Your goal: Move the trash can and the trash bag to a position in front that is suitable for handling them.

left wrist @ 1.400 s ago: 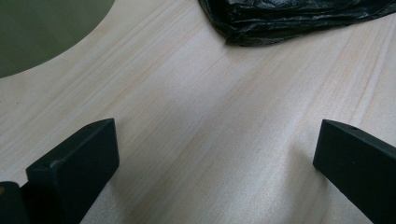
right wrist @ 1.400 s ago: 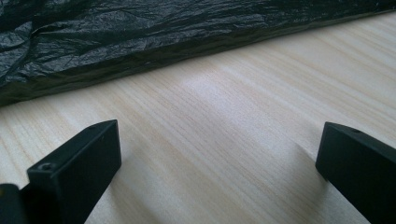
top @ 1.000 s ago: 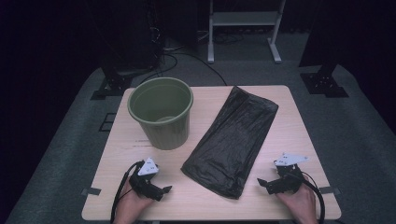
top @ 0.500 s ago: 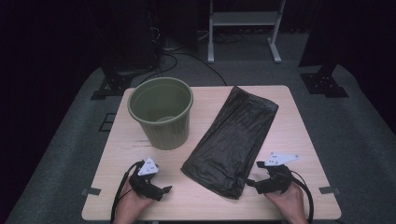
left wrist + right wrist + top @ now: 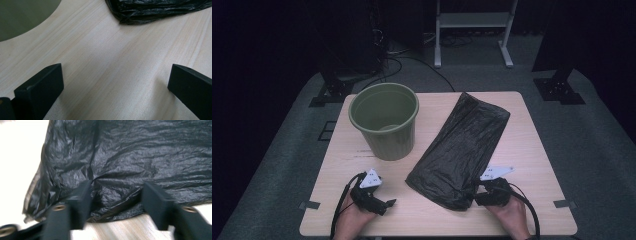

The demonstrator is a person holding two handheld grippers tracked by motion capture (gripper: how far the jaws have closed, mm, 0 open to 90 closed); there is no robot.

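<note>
High view looks down on a pale wooden table (image 5: 532,150) with a fine straight grain and squared corners. A black plastic bag (image 5: 459,150) lies flat on it, a long crinkled sheet running slantwise from the far right of the middle toward the near edge, glossy where its wrinkles catch the light. Left of the bag stands a round olive-green bin (image 5: 384,120), smooth-walled and tapering toward its base, upright and open at the top.

At the near right, the right gripper (image 5: 476,192) sits at the bag's near corner, a hand behind it, a grey three-cornered plate on top and a dark cable looping back. Right gripper view shows the two matte black blocky jaws astride a puckered fold of the bag's edge (image 5: 115,192); they have just been closing, the film is gathered between them, and the left jaw touches it, while whether both pads already press on it I cannot tell. Pale wood shows just under that edge.

At the near left, the left gripper (image 5: 384,204) rests low over bare wood, well apart from the bag. Left gripper view shows its jaws spread wide with nothing between them, the wood grain (image 5: 112,65) running slantwise, the bag's layered, folded corner (image 5: 150,12) farther off and the bin's curved green wall (image 5: 22,17) at the far left.
</note>
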